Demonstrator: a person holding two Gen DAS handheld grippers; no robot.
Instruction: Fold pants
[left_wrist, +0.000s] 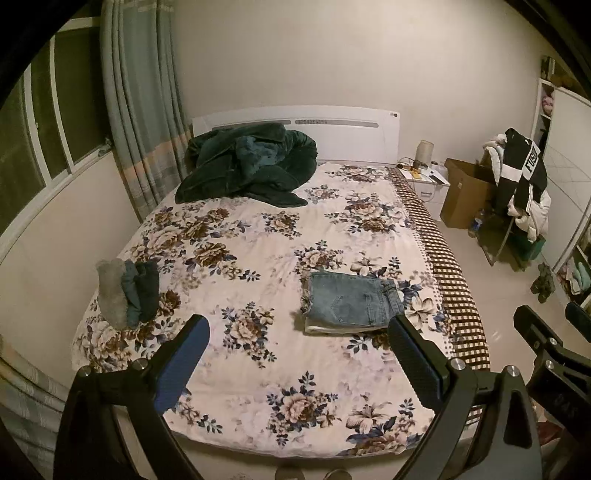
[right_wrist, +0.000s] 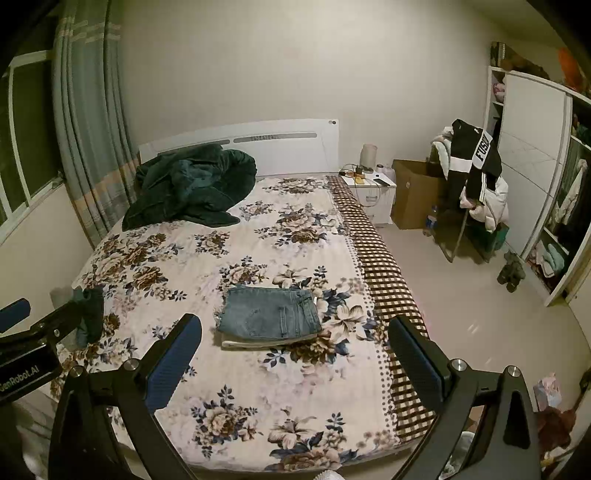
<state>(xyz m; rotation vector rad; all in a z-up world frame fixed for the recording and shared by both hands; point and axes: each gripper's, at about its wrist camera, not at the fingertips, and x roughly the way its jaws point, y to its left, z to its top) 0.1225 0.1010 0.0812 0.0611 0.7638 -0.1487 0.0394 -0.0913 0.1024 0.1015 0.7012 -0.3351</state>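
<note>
Folded blue jeans (left_wrist: 352, 301) lie flat on the floral bedspread (left_wrist: 258, 236), toward the bed's right side; they also show in the right wrist view (right_wrist: 269, 317). My left gripper (left_wrist: 299, 330) is open and empty, held above the foot of the bed, short of the jeans. My right gripper (right_wrist: 295, 328) is open and empty, also above the foot of the bed, with the jeans between its fingers in view but farther away. Each gripper shows at the edge of the other's view.
A stack of folded grey and teal garments (left_wrist: 127, 291) sits at the bed's left edge. A dark green blanket (left_wrist: 243, 166) is bunched by the headboard. A nightstand (left_wrist: 428, 181), cardboard box (left_wrist: 465, 192), clothes-laden chair (left_wrist: 521, 188) and wardrobe (right_wrist: 546, 177) stand on the right.
</note>
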